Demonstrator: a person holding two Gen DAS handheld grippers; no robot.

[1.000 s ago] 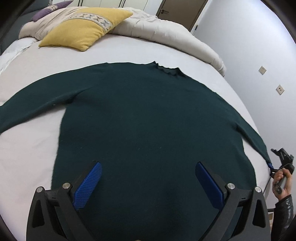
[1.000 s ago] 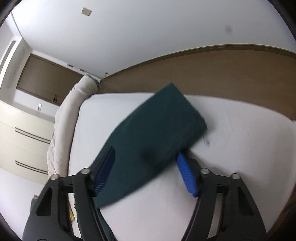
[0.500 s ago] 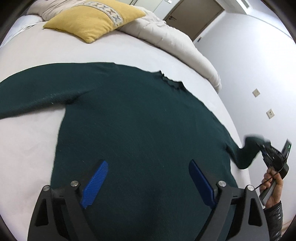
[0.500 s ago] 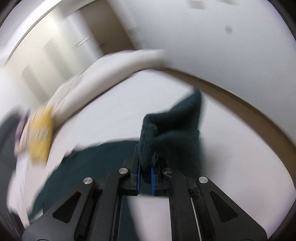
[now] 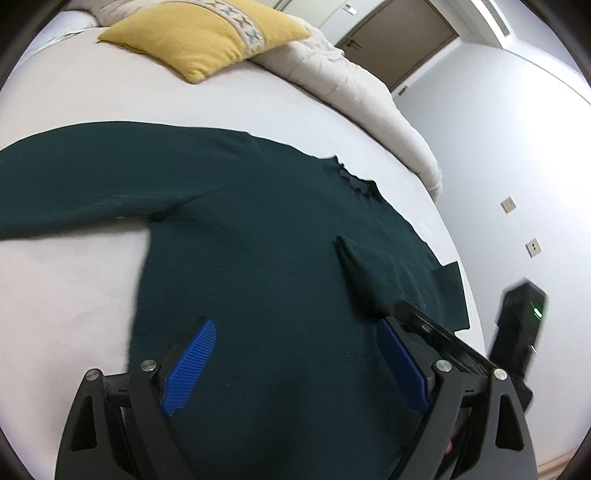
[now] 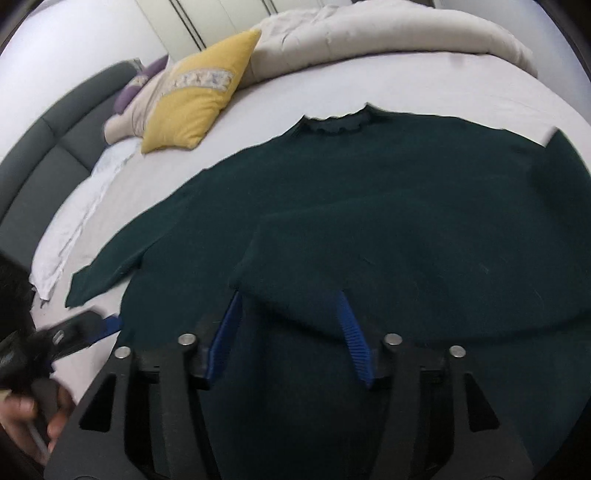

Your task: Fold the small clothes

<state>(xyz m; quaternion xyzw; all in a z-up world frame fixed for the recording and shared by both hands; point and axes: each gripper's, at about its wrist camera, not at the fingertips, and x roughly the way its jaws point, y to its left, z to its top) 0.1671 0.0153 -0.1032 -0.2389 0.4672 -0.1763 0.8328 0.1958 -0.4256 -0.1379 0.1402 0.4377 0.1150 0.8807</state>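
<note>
A dark green sweater (image 5: 258,236) lies flat on the white bed sheet (image 5: 74,280), neck away from me. Its right sleeve (image 6: 369,266) is folded across the body; the cuff (image 5: 354,266) rests on the chest. The left sleeve (image 6: 107,269) stays stretched out to the side. My left gripper (image 5: 295,365) is open and empty above the hem. My right gripper (image 6: 291,332) is open, its blue pads (image 6: 352,339) on either side of the folded sleeve's end; it also shows in the left wrist view (image 5: 461,339).
A yellow pillow (image 5: 207,33) and a beige duvet (image 5: 354,85) lie at the head of the bed. A dark grey headboard (image 6: 48,147) stands at the left. The bed edge and a white wall (image 5: 517,166) are close on the right.
The right gripper carried the right sleeve from the bed edge over onto the sweater's body and opened. The left gripper shifted slightly.
</note>
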